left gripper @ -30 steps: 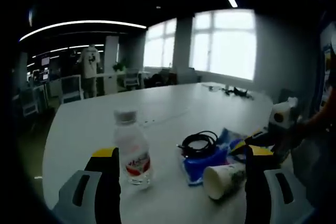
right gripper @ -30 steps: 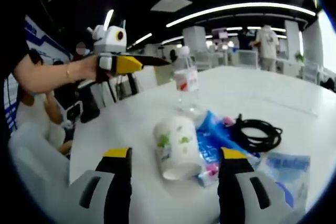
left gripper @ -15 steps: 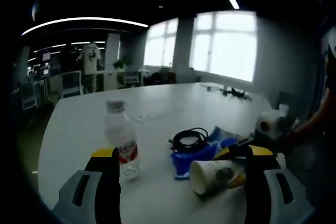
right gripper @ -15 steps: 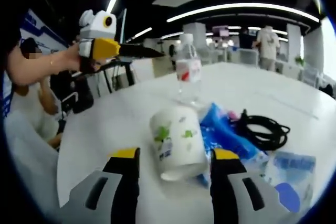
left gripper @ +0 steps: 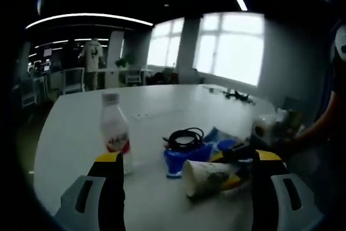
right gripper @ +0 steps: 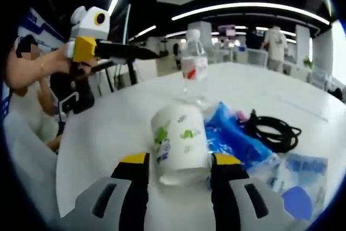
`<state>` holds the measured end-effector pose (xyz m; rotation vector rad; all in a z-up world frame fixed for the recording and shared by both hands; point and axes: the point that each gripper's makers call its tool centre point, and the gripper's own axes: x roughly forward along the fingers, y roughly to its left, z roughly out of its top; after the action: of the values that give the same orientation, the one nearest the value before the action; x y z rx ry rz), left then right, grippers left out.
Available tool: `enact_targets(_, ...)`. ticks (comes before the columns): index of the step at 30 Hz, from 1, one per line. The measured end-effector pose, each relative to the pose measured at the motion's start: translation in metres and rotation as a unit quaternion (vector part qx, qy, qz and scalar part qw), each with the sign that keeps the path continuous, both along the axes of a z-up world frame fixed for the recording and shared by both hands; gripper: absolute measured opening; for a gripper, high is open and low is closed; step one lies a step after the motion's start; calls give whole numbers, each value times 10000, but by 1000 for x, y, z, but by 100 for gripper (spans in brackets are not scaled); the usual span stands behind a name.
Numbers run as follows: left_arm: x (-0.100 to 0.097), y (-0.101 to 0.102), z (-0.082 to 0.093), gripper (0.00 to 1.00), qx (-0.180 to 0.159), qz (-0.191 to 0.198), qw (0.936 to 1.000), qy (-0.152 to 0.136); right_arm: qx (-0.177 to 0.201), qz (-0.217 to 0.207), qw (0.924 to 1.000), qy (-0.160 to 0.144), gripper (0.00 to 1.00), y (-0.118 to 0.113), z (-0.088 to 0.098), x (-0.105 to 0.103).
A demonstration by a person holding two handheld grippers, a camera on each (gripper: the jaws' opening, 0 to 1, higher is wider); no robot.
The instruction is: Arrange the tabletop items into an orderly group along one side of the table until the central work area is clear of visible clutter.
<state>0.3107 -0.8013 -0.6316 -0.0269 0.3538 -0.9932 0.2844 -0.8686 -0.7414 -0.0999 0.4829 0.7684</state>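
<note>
A white paper cup [right gripper: 181, 144] with green print lies on its side on the white table [right gripper: 113, 133]. My right gripper [right gripper: 180, 160] has its jaws pressed against both sides of it. Seen in the left gripper view, the cup [left gripper: 208, 177] points its mouth toward me, and the right gripper [left gripper: 233, 167] reaches it from the right. Behind it are a blue packet [left gripper: 186, 158], a coiled black cable [left gripper: 185, 138] and an upright water bottle [left gripper: 115, 136] with a red label. My left gripper [left gripper: 187, 157] is open, held above the table [left gripper: 81, 117], and appears as the yellow left gripper [right gripper: 151, 54] at upper left.
More blue packets [right gripper: 300, 171] lie at the right of the cable [right gripper: 273, 131], near the bottle [right gripper: 193, 71]. A hand [right gripper: 38, 68] holds the left gripper over the table's near edge. Far off, a person [left gripper: 93, 58] stands among desks and chairs.
My right gripper has moved up to the cup and its jaws have narrowed onto it. The left gripper has drawn back and risen, still open.
</note>
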Motion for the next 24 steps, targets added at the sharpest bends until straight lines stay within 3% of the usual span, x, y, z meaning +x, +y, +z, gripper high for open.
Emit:
enact_targets(8, -11, 0, -5, 97, -84, 55, 9998, 142, 184, -78, 9998, 86, 34, 1, 2, 0)
enact_targets(13, -17, -1, -3, 96, -311, 127, 9990, 283, 363, -65, 9993, 43, 34, 3, 11, -2)
enact_targets(19, -20, -2, 0, 95, -741, 365, 9953, 511, 809, -90, 9966, -116, 34, 7, 38, -4)
enact_targets(22, -19, -2, 4, 94, -1164, 539, 9893, 697, 1107, -93, 9936, -189, 34, 10, 53, -5)
enact_targets(24, -17, -1, 12, 89, -1578, 729, 9812, 836, 1313, -101, 9909, -266, 34, 11, 65, -6)
